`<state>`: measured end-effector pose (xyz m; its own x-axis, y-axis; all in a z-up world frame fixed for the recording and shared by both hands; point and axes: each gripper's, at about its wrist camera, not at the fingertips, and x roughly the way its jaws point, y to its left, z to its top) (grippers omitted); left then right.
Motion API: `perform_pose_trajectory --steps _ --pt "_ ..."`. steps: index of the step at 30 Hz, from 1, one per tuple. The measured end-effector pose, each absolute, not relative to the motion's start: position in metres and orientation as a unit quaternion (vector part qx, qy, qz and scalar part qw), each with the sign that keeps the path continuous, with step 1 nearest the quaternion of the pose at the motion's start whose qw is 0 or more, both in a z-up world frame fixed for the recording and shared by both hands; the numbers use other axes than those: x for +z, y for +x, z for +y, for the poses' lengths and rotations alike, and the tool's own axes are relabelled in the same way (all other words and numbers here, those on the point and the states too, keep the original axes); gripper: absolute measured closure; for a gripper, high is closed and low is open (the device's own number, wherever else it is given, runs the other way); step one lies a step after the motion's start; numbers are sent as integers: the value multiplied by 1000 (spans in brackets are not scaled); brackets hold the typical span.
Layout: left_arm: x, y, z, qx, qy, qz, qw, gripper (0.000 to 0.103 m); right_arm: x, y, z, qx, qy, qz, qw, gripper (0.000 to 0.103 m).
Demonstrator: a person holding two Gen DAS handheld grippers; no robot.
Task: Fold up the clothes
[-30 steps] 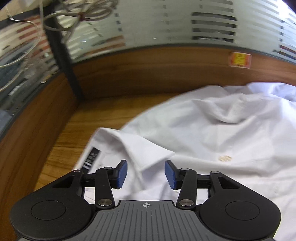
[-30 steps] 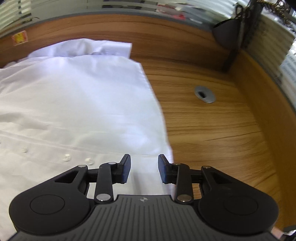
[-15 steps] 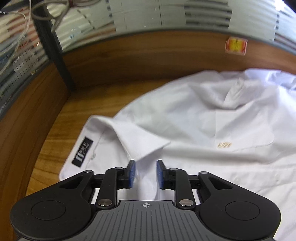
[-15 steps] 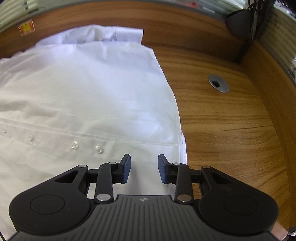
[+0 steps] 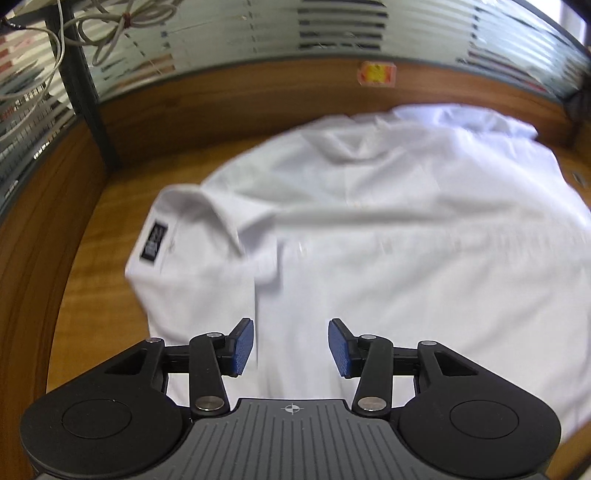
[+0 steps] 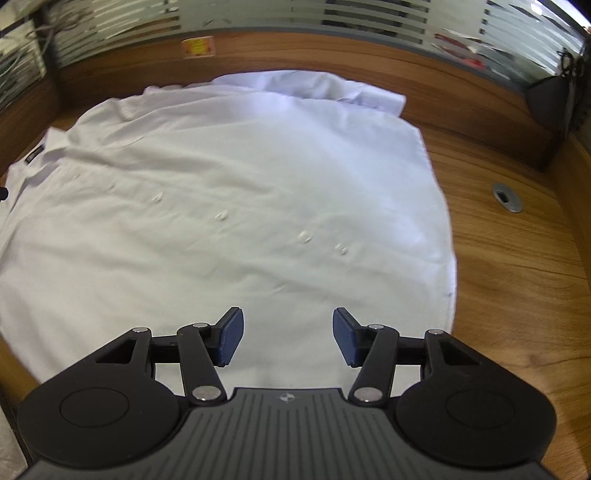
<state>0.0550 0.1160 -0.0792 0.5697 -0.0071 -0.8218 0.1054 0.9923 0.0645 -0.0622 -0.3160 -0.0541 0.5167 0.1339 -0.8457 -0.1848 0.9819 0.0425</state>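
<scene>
A white button-up shirt (image 5: pixel 388 229) lies spread on the wooden desk (image 5: pixel 92 266), its collar (image 5: pixel 207 218) with a black label (image 5: pixel 153 240) at the left. My left gripper (image 5: pixel 291 349) hovers above the shirt's near part beside the collar, its jaws opening, nothing between the blue pads. In the right wrist view the same shirt (image 6: pixel 229 192) shows its row of buttons (image 6: pixel 304 236) and its hem edge at the right. My right gripper (image 6: pixel 288 341) hangs over the near hem corner, jaws opening, no cloth between them.
Wooden partition walls with striped glass (image 5: pixel 332 33) enclose the desk on three sides. An orange sticker (image 5: pixel 376 74) marks the back wall. A metal cable grommet (image 6: pixel 506 192) sits in the bare desk right of the shirt. Cables (image 5: pixel 110 22) hang at the upper left.
Both grippers have drawn back and risen from the shirt, so more of it shows. Both pairs of jaws have spread wider. The shirt lies flat, released.
</scene>
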Motion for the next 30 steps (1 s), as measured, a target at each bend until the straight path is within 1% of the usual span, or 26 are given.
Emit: perform_pose_trajectory --steps 7,14,20,25,27,30 --pt "-105 19 131 -9 46 499 865 55 -67 -95 -283 122 -40 492 861 43" --pt "-121 4 145 15 41 511 858 53 -81 -116 -285 112 -56 513 849 43" --pt "-114 -5 151 42 24 492 869 54 -86 -131 -296 95 -76 534 837 43" --pt "-102 -28 161 74 1 473 878 49 -78 -145 -302 94 -82 530 839 43" --pt "-101 -41 164 82 -11 475 876 47 -73 -152 -304 100 -85 526 840 43" --pt "-103 -59 167 92 -28 484 870 47 -69 -162 -303 112 -110 526 836 43"
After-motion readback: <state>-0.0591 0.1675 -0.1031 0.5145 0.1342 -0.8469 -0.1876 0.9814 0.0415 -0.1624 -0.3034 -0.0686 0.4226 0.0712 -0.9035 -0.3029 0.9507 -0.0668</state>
